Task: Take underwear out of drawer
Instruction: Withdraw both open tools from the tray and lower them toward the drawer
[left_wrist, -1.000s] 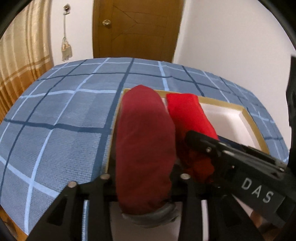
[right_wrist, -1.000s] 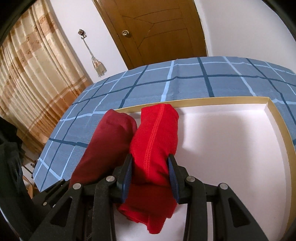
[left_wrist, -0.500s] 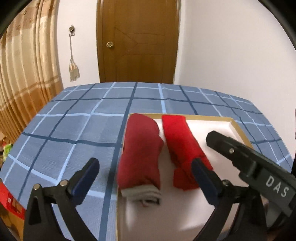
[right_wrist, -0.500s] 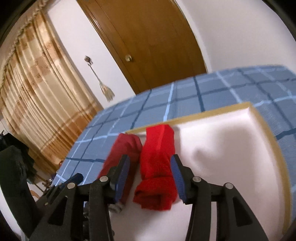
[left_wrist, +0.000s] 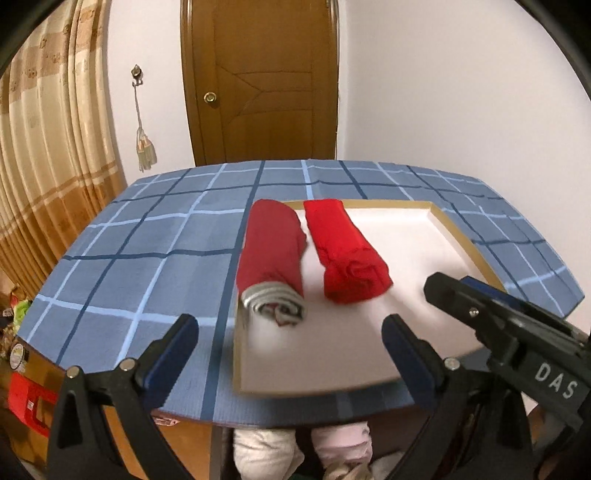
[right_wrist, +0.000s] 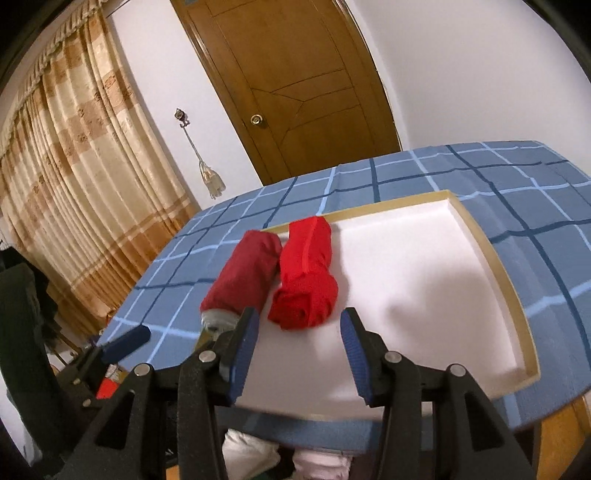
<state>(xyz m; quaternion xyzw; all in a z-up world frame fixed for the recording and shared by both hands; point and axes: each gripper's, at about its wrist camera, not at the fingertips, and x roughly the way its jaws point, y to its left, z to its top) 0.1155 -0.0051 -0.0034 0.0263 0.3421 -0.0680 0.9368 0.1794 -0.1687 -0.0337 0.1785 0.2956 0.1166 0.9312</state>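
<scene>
Two rolled pieces of underwear lie side by side at the left end of a white tray (left_wrist: 454, 229) on the blue checked tabletop. The dark red roll (left_wrist: 271, 243) has a grey waistband end and partly overhangs the tray's left rim. The bright red roll (left_wrist: 343, 247) lies to its right. My left gripper (left_wrist: 290, 328) stands wide open, just short of the dark red roll, touching nothing. My right gripper (right_wrist: 300, 321) is open too, with the bright red roll (right_wrist: 306, 273) just ahead of its tips and the dark red roll (right_wrist: 243, 277) to the left.
Under the table's near edge an open drawer shows pale folded clothes (left_wrist: 266, 450). A wooden door (left_wrist: 258, 81) and white wall stand behind the table, with a curtain (left_wrist: 48, 166) on the left. The tray's right part (right_wrist: 424, 280) holds nothing.
Both grippers have opened and let go of the rolls, then drawn back and a little up. The two rolls now lie free on the tray.
</scene>
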